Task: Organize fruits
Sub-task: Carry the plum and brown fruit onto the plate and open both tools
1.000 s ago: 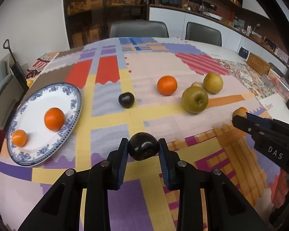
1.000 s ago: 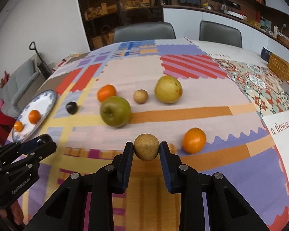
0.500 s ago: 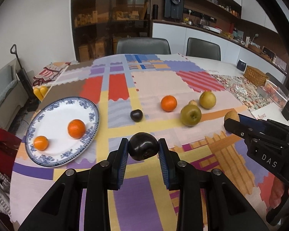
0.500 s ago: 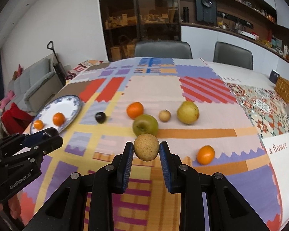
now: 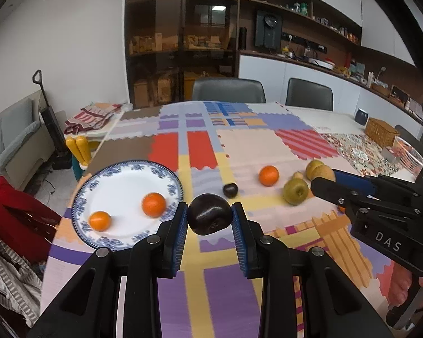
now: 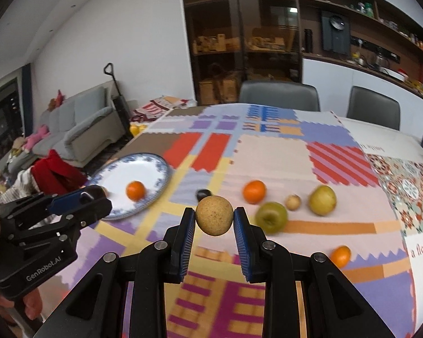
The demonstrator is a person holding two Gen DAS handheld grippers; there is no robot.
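My left gripper point(image 5: 209, 219) is shut on a dark plum point(image 5: 209, 217) and holds it above the table, right of a blue-rimmed plate point(image 5: 118, 174) carrying two oranges point(image 5: 154, 204). My right gripper point(image 6: 214, 219) is shut on a tan round fruit point(image 6: 214, 219), also held above the table. On the cloth lie a second dark plum point(image 5: 230, 190), an orange point(image 5: 268, 175), a green apple point(image 5: 295, 191) and a yellow pear point(image 6: 322, 200). The plate also shows in the right wrist view point(image 6: 152, 160).
A small tan fruit point(image 6: 292, 202) lies between apple and pear, and another orange point(image 6: 340, 255) lies near the front right. A wicker basket point(image 5: 380, 132) and a wire basket point(image 5: 409, 155) stand at the far right. Two chairs point(image 5: 228, 90) stand behind the table.
Both grippers have risen with their fruits, so more of the table and room is in view. The left gripper has drawn nearer the plate.
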